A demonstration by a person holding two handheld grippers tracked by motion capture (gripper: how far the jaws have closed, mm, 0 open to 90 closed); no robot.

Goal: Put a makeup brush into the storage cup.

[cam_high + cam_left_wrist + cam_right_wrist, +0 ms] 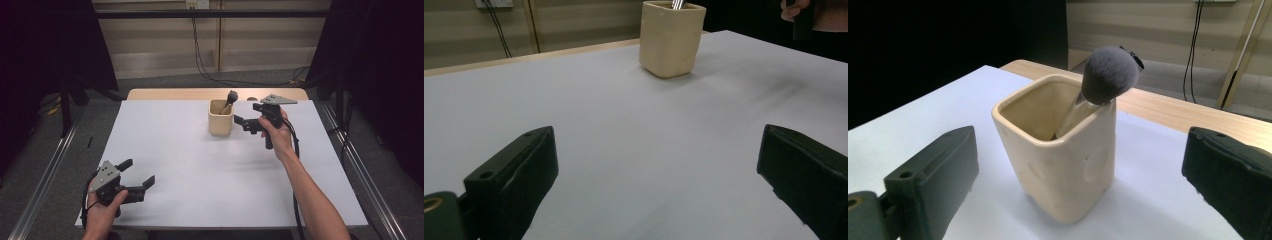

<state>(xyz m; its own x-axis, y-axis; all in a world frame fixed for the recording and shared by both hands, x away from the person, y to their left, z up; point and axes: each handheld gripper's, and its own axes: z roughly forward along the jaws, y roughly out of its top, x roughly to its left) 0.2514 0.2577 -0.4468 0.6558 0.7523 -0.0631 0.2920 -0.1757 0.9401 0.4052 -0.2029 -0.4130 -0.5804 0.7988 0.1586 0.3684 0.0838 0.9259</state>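
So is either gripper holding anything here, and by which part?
Nothing is held. The right gripper stands open beside the cup with the brush; the left gripper is open too.

Broad bare white tabletop (190, 170) between both hand-held grippers, only obstacle a cream square ceramic cup (220, 118) near the far edge, grey-bristled makeup brush (231, 97) sticking up out of it, right hand-held gripper (243, 121) just beside the cup, open passage everywhere left of it

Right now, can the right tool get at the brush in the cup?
Probably yes. The right tool is open, level with the cup and just beside it. The brush leans on the rim, head sticking out above, with nothing between. The left tool sits far off, near the table's front edge.
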